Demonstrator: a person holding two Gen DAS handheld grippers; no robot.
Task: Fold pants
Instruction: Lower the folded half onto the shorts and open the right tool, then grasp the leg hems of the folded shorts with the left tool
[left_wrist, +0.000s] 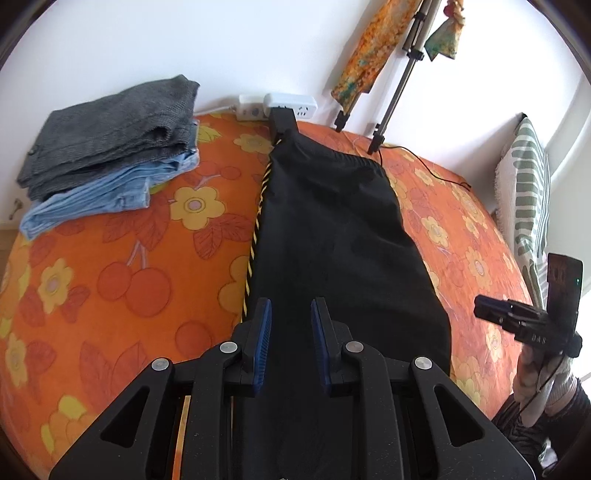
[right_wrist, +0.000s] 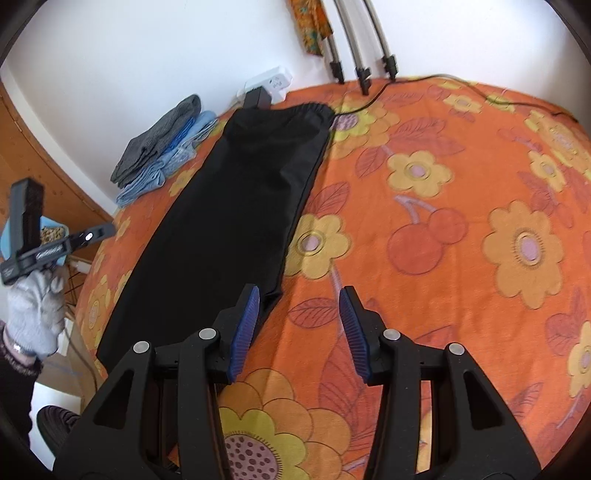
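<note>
Landmark: pants, lying lengthwise on the bed, waistband at the far end by the wall. Power strip just behind the waistband. Stack of folded clothes left of the pants, apart from them. Tripod legs behind-right. Cable right of the waistband. Pillow far right.
</note>
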